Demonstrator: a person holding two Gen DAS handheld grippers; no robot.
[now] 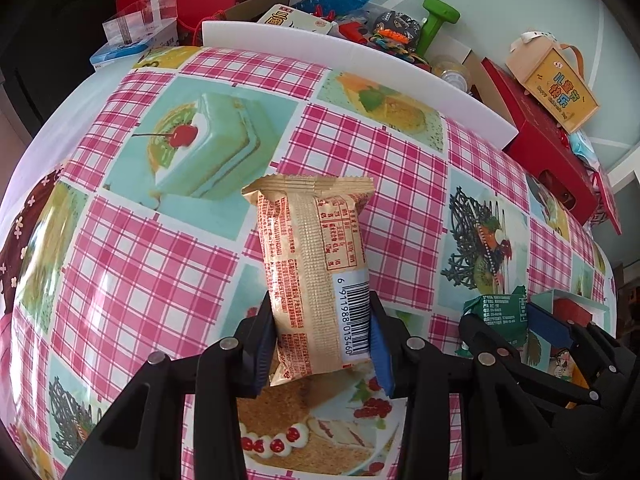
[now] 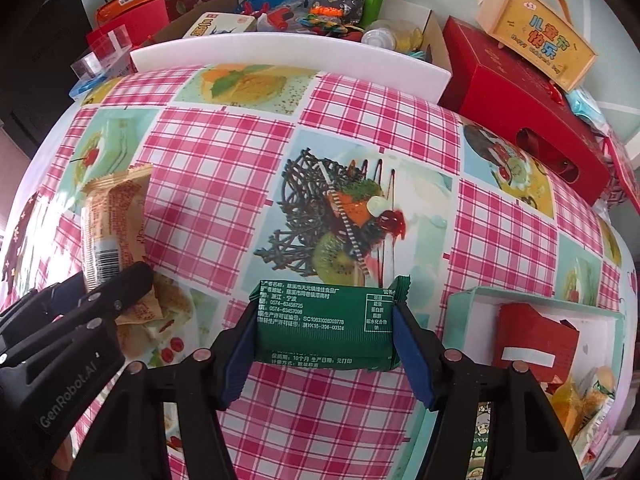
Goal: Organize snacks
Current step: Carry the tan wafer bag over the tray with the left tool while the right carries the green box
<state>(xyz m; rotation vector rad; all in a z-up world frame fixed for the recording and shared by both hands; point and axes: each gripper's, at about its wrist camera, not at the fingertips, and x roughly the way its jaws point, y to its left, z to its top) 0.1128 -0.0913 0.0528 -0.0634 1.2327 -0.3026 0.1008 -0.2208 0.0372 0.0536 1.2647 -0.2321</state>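
Left claw (image 1: 318, 344) clamped on lower part of tan snack pack (image 1: 314, 276), long end jutting ahead past tips, clear above surface (image 1: 160, 280). Right claw (image 2: 326, 344) closed across width of green snack pack (image 2: 326, 324), also aloft. Teal box (image 2: 532, 300) just right of right claw, snacks inside.

Risks: crinkly film slipping; long tan pack drooping, snagging box rim; claws near each other, could collide.

Pose: both angled down-forward, side by side.
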